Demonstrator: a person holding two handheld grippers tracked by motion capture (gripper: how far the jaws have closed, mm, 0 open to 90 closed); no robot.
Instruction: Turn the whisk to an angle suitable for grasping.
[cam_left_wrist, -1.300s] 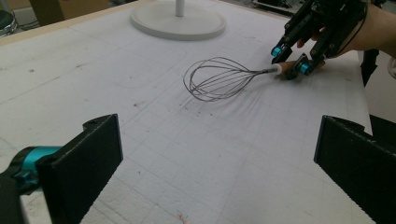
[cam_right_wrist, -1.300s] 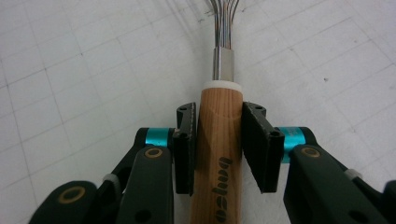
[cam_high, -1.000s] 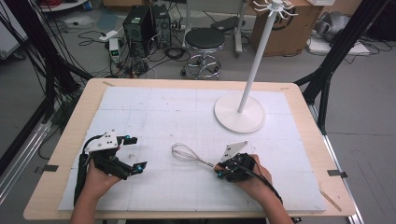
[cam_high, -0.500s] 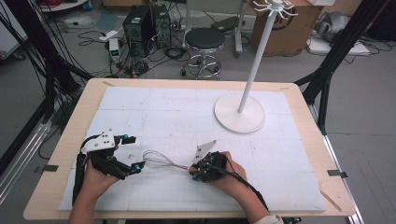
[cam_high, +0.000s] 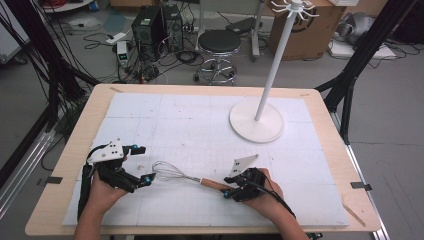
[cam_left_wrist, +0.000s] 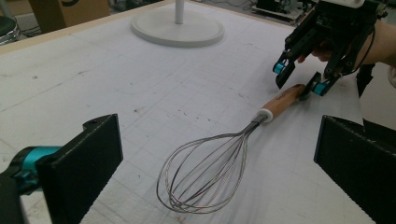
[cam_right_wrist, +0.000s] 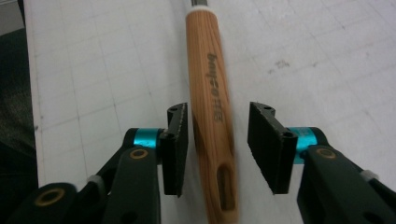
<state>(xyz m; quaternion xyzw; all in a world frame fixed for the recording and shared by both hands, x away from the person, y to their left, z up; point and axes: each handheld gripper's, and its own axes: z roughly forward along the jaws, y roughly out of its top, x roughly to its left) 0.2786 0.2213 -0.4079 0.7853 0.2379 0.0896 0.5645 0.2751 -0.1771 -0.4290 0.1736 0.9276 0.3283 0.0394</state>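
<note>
— So, how do the jaws of the right gripper (cam_right_wrist: 217, 149) stand?

— They are apart, one on each side of the wooden handle of the whisk (cam_right_wrist: 212, 107). A gap shows between the handle and the pad at the right of the frame; the other pad is very close to the wood, and I cannot tell if it touches.

— And the left gripper (cam_left_wrist: 219, 172)?

— Its two black jaws are wide apart at the bottom corners of its own view, and the wire head of the whisk (cam_left_wrist: 210, 172) lies on the mat between them, not touching them.

— How are the hands posed?

— In the high view both come in from the bottom edge. The right hand (cam_high: 265, 192) lies low at the lower middle, its gripper (cam_high: 229, 187) pointing to the left of the frame. The left hand (cam_high: 102, 187) is at the lower left, its gripper (cam_high: 142, 165) pointing to the right.

— Count the things, please.

— One whisk (cam_high: 187, 177), lying flat on the white mat (cam_high: 200, 120) between the two grippers, and one white stand (cam_high: 257, 120) at the upper right of the table (cam_high: 65, 160).
</note>
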